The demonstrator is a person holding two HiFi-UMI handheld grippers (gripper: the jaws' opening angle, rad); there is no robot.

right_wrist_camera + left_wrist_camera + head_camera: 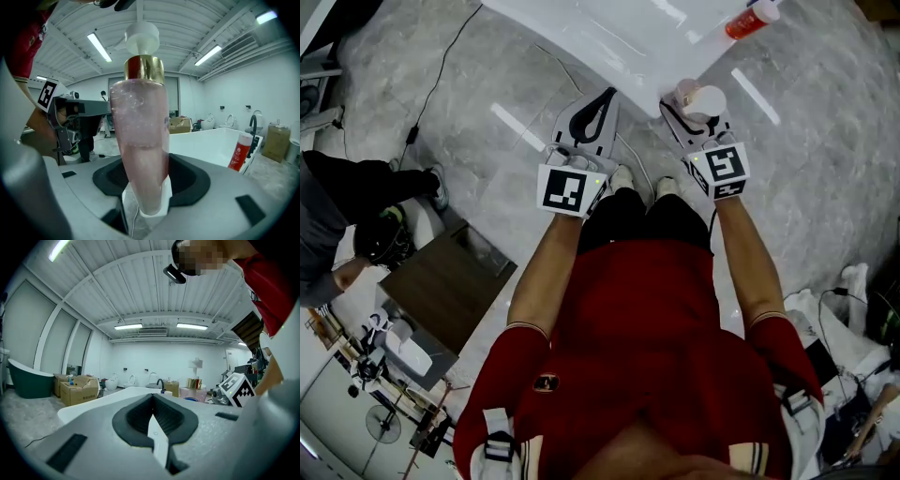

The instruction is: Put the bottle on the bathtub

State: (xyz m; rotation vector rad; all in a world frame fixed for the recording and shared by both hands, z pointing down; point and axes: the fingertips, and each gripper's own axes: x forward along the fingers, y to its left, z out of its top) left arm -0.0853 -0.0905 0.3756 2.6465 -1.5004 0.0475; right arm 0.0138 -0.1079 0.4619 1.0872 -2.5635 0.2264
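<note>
White bathtub rim [609,47] lies just ahead; right gripper [143,187] pinches the pink pump bottle [140,122] upright, ready for placing; left gripper [152,420] is pressed together, empty.

In the head view the white bathtub [609,37] runs off the top edge at 12 o'clock. The right tool [692,112] hides the pump bottle [705,97] below its white head. A bystander [342,202] at 9 o'clock is cut by the left edge. The print on the red tube [240,151] is too small to read.

Bottle [140,140] in right claw [146,199] — bathtub [609,47] ahead; tube [750,19] on rim.
</note>
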